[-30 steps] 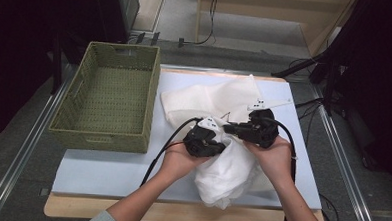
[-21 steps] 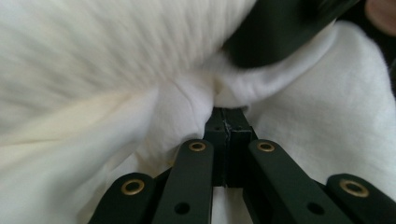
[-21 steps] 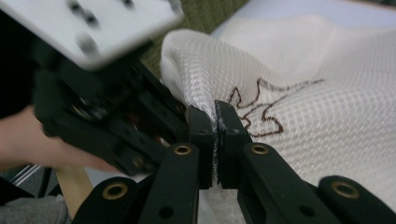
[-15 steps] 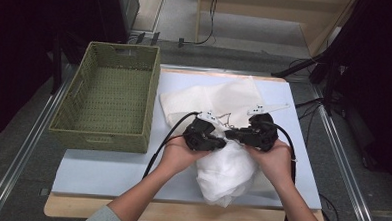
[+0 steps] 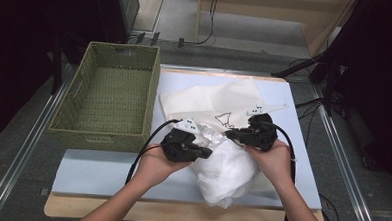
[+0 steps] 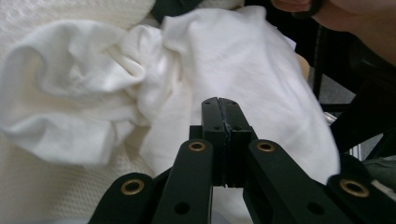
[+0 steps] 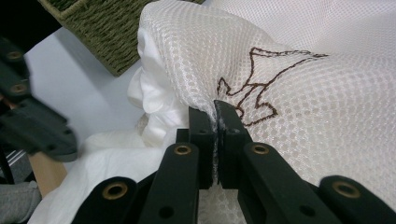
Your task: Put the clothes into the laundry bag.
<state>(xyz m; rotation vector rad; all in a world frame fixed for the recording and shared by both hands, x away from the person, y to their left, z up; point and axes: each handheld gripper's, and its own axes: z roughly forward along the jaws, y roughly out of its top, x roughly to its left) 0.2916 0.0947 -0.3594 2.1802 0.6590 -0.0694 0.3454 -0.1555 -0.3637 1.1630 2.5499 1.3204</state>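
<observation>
Presently one mesh bag is pinched by the right gripper; the left gripper (jaws together) grips nothing visible beside one white garment; one basket stands apart.

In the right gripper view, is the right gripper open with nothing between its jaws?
No: the right gripper has its jaws closed on a pinched fold of the white mesh bag, beside its brown stitched outline.

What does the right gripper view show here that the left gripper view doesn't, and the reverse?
Right gripper view alone: the right gripper shut on the mesh bag by its brown stitched outline, with a corner of the wicker basket behind. Left gripper view alone: the left gripper with jaws together against the white garment. Both: that bunched white garment and the other hand's gripper at the edge.
</observation>
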